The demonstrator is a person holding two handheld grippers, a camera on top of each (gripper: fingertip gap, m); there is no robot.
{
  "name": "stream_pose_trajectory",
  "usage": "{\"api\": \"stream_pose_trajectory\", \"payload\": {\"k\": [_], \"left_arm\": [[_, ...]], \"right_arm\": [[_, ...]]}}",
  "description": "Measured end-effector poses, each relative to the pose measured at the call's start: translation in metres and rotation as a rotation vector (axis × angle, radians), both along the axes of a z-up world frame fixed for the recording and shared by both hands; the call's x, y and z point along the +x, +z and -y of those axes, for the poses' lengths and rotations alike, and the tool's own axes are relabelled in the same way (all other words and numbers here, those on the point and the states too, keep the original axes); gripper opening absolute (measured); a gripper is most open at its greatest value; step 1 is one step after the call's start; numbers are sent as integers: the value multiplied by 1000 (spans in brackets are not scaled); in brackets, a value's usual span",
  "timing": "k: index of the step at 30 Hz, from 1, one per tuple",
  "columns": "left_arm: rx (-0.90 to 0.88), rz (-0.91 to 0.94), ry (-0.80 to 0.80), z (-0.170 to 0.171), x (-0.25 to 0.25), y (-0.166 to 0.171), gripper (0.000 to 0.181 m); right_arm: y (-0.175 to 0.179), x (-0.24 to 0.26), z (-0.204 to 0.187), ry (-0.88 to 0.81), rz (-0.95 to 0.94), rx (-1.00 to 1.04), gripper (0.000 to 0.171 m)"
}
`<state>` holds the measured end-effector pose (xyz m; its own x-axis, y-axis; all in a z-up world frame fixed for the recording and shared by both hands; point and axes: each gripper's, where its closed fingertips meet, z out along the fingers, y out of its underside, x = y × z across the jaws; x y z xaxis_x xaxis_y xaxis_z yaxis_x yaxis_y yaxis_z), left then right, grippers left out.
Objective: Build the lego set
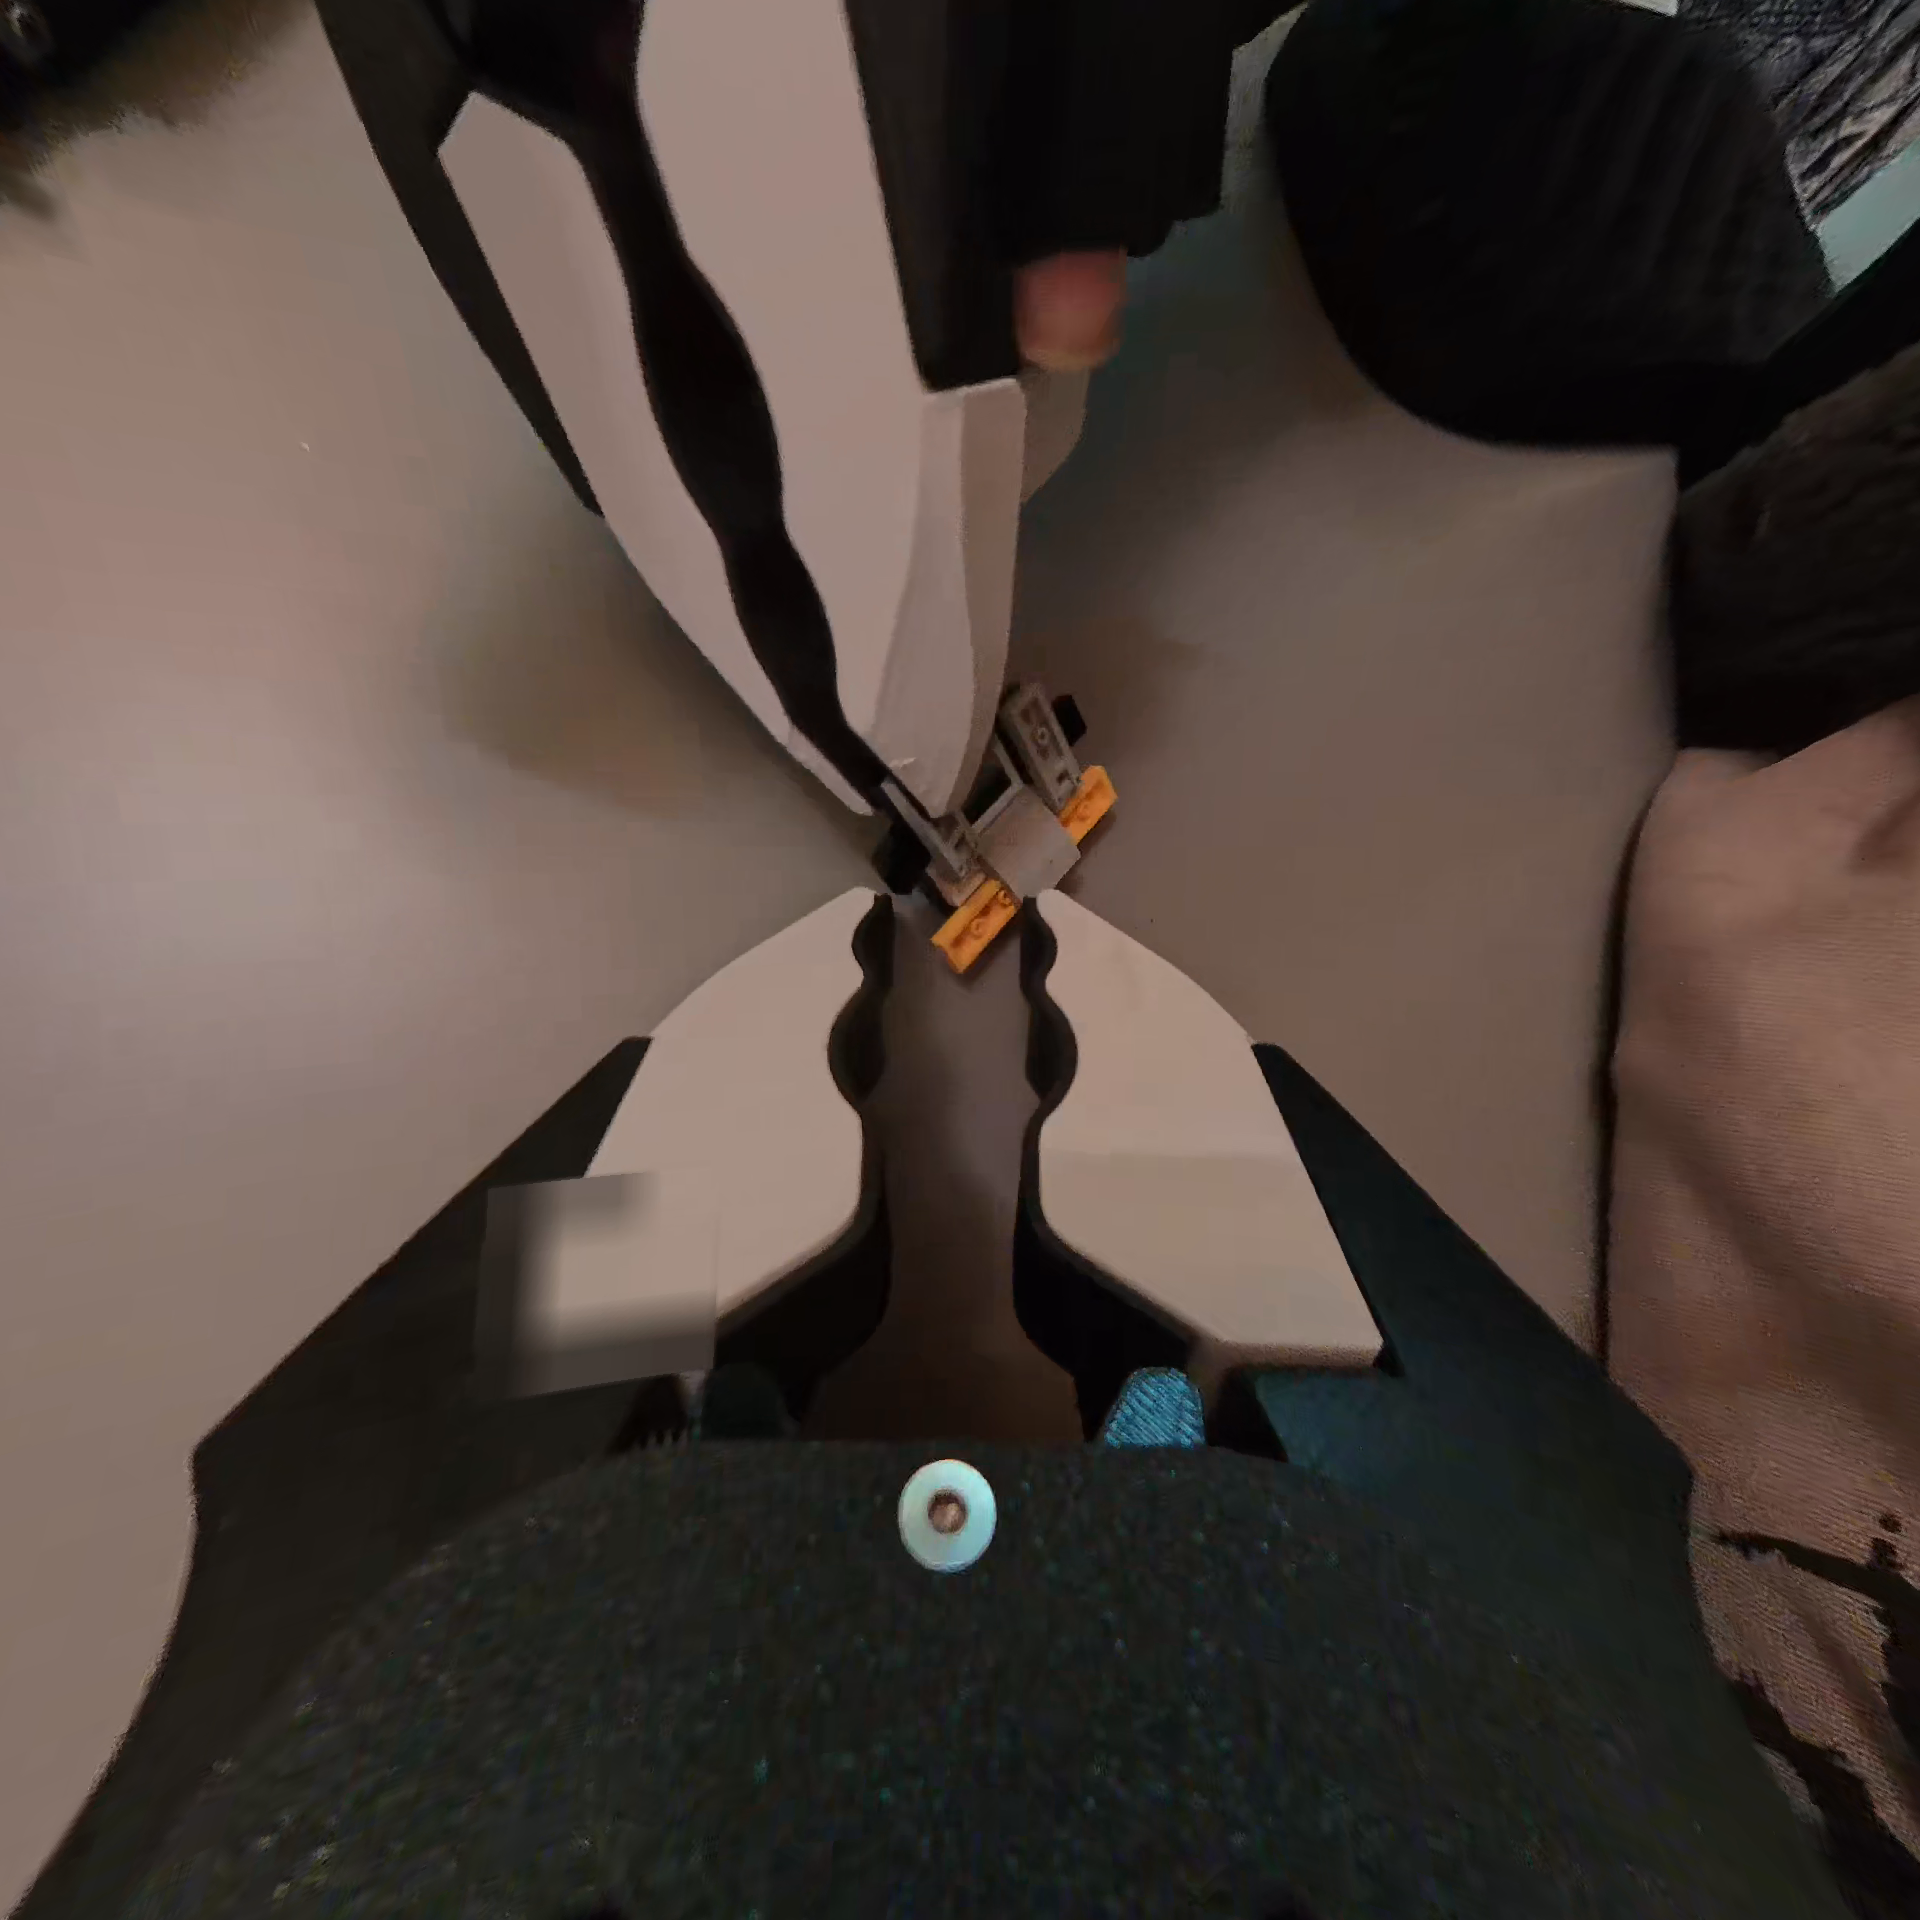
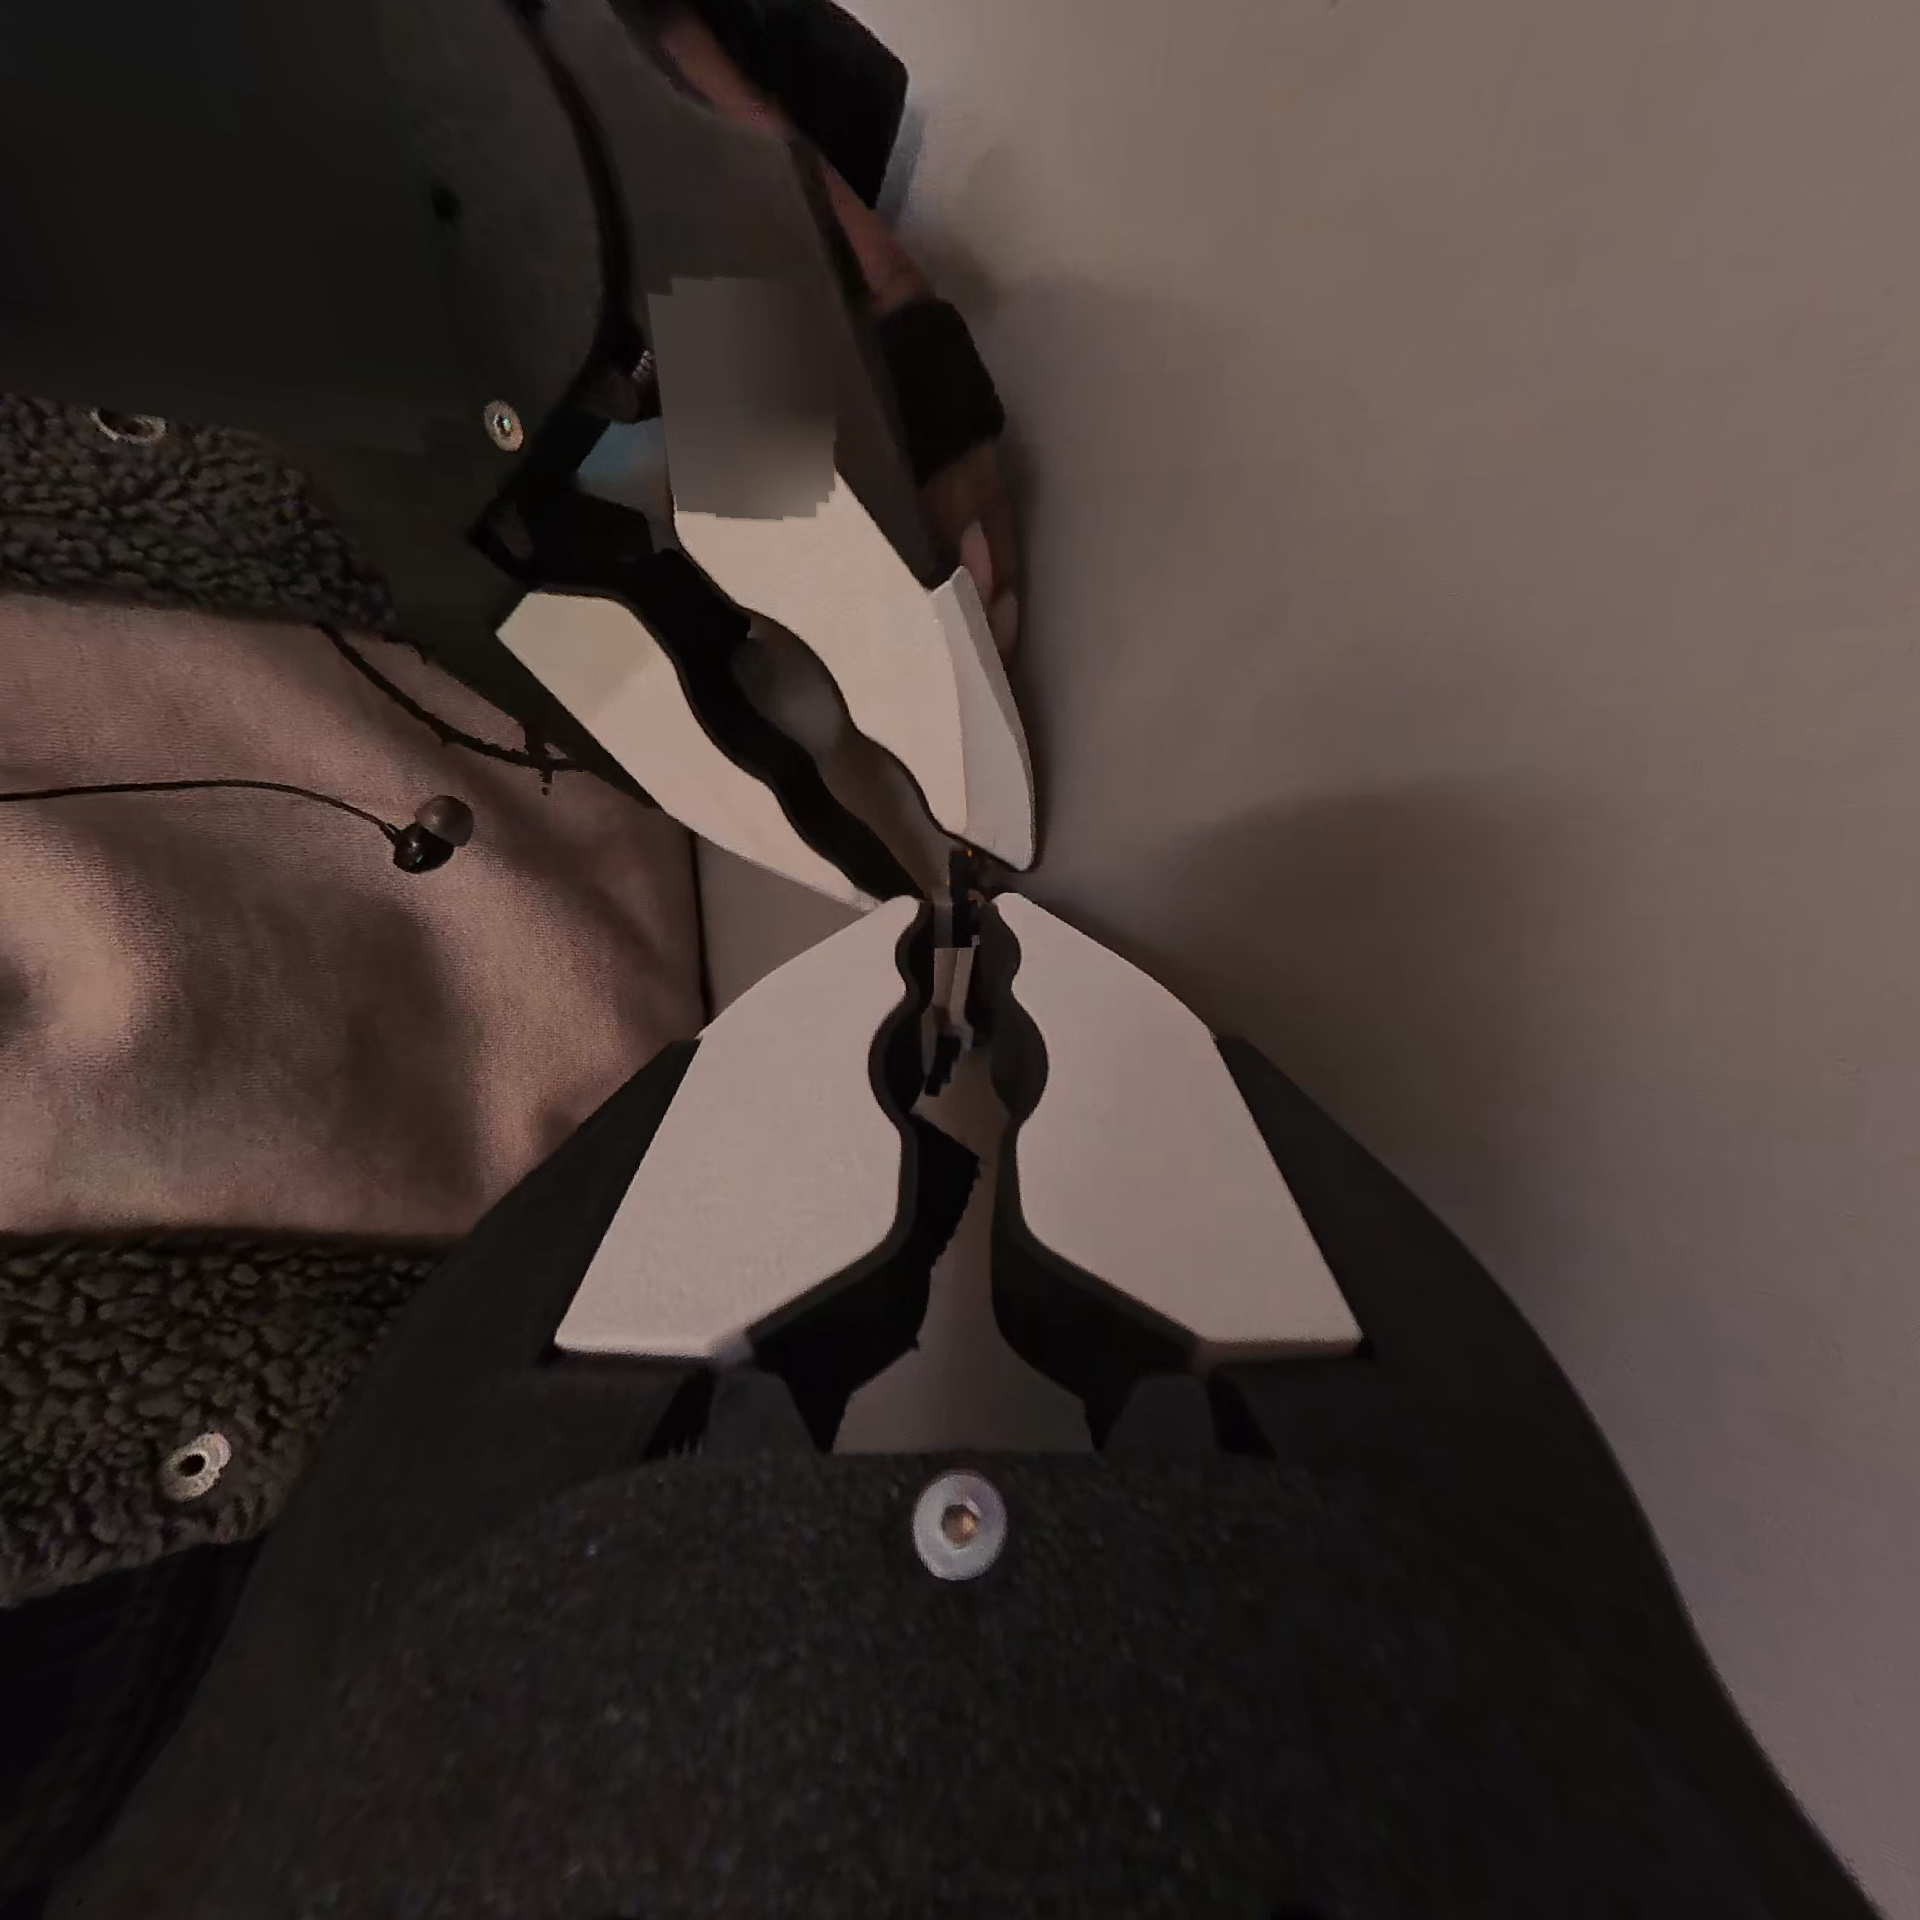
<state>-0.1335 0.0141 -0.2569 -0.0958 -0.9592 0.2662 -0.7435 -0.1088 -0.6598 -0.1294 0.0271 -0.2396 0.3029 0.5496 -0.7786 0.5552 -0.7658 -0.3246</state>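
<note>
Pale grey counter (image 1: 312, 727) fills the background of both views, with your beige, fleece-trimmed clothing (image 2: 260, 987) at the edge. At the centre of the left wrist view, the small lego assembly (image 1: 1013, 831) of grey pieces and 2 orange plates sits between both tools. Your right gripper (image 1: 899, 795) reaches down from the upper left of that frame, its fingers closed together on the grey end of the assembly. Your left gripper (image 1: 961, 904) comes up from below, its fingers a little apart, with an orange plate (image 1: 974, 928) just at the tips; whether they touch it, you cannot tell here.
</note>
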Motion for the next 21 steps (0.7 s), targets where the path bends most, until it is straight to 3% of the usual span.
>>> {"api": "stream_pose_trajectory", "payload": {"k": [21], "left_arm": [[16, 27, 20, 0, 2, 2, 18]], "right_arm": [[-9, 8, -3, -73, 36, -111, 8]]}}
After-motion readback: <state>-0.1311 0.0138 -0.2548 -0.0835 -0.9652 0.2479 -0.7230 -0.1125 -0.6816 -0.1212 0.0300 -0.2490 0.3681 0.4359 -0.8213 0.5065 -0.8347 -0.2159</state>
